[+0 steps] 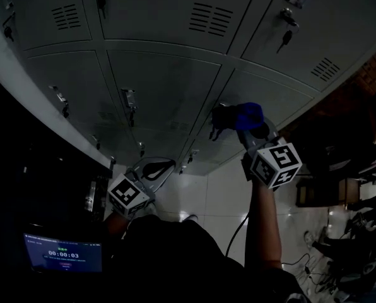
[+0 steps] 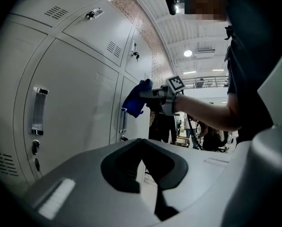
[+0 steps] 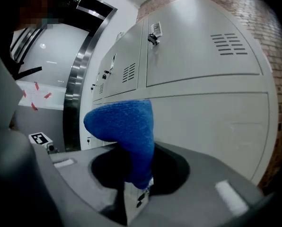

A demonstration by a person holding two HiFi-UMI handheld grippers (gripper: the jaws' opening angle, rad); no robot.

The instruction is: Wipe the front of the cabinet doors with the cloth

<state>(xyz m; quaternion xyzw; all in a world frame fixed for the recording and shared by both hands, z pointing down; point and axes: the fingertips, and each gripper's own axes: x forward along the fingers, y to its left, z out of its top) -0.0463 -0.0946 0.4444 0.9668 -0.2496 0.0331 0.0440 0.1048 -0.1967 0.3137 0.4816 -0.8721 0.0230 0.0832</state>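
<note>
Dim cabinet doors (image 1: pixel 163 87) blur behind cloth (image 3: pixel 126 126) pinched in right gripper (image 3: pixel 137 190).

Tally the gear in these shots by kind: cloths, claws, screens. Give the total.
blue cloth: 1
claws: 2, the left claw shut on nothing and the right claw shut on the blue cloth
timer screen: 1
Total: 4
</note>
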